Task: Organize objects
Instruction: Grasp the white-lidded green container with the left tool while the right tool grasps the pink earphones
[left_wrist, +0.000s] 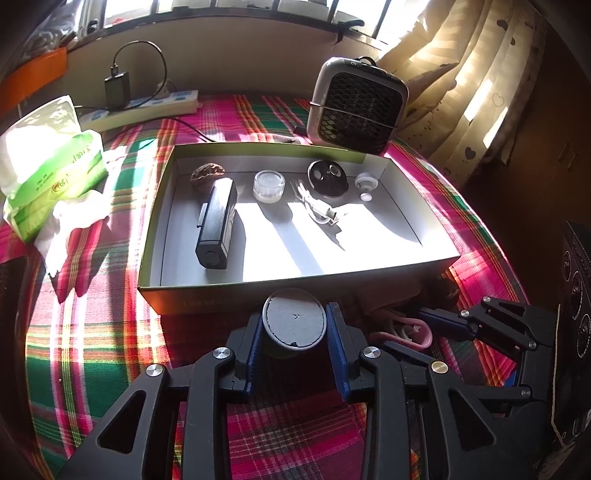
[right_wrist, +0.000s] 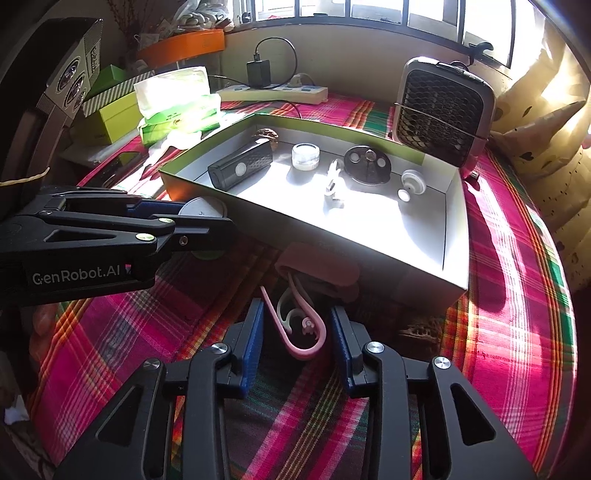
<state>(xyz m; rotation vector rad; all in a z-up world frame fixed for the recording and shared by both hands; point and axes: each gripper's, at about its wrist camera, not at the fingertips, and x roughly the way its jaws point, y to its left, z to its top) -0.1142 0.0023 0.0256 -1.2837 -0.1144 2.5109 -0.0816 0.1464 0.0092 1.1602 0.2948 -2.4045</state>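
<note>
Two claws at the box front.
My left gripper (left_wrist: 294, 328) clenches the round tin (left_wrist: 294, 323); my right gripper (right_wrist: 297, 338) straddles the pink hook (right_wrist: 295, 332), pads apart.

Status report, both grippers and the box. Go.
Left gripper shut on round tin, just short of box wall. Right gripper open around pink hook, pads not touching. Box wall ahead of both.
</note>
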